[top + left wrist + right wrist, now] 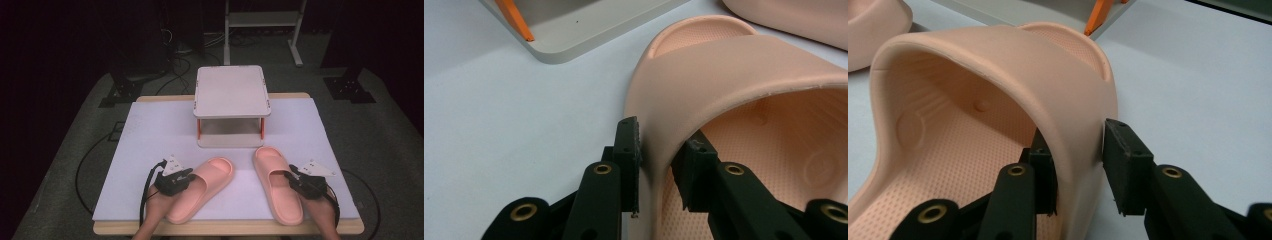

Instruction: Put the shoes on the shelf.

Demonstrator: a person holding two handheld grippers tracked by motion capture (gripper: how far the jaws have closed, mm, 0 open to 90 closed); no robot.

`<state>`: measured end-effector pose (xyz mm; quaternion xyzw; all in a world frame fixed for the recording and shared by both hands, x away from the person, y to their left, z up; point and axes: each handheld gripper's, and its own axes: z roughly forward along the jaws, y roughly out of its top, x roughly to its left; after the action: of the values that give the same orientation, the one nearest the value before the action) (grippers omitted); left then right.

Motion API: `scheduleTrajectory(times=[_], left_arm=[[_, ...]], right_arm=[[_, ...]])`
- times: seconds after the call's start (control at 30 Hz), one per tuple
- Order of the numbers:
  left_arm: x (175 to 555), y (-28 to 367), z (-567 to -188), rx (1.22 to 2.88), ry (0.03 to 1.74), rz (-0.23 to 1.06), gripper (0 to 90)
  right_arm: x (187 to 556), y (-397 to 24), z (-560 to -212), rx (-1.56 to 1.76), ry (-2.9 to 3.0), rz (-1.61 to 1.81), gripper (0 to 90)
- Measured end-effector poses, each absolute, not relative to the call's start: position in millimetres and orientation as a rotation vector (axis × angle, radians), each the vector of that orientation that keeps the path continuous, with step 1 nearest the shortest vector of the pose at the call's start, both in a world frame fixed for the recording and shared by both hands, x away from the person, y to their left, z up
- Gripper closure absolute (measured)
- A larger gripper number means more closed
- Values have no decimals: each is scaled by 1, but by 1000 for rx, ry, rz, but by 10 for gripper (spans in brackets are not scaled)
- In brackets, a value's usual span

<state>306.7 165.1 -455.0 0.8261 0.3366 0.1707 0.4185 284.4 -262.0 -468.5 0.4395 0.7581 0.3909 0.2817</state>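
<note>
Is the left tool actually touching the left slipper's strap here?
Touching. In the left gripper view, the left tool straddles the side of the left slipper's strap, with both black pads pressed against it, one outside, one inside.

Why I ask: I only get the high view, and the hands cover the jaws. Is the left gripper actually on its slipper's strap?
Observer: Yes. The left gripper has one jaw outside and one inside the strap of the left slipper, low on the strap's side, with both pads against it.
Operator: And the right one?
Observer: The same. The right gripper straddles the strap of the right slipper at its side, and the outer pad seems to touch it.
Operator: Anything else caught between the jaws?
Observer: No, each pair has just the strap's edge between the pads.
</note>
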Motion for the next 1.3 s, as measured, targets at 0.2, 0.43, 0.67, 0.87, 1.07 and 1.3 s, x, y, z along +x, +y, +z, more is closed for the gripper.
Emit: scheduleTrajectory(times=[0.2,0.43,0.67,0.87,1.07,1.3], left_arm=[[307,166,-455,2075,854,446,776],[309,168,-456,2051,885,435,806],[311,169,-455,2039,917,425,825],[314,172,-455,2023,938,392,833],[315,175,-454,1980,951,349,836],[315,173,-450,1928,947,324,836]], right_arm=[[284,-260,-468,1188,2011,1019,719],[284,-258,-467,1208,1985,982,761],[286,-258,-467,1227,1973,962,818],[287,-261,-466,1255,1974,973,825],[287,-263,-464,1296,1969,1007,827],[285,-264,-459,1342,1941,1086,827]])
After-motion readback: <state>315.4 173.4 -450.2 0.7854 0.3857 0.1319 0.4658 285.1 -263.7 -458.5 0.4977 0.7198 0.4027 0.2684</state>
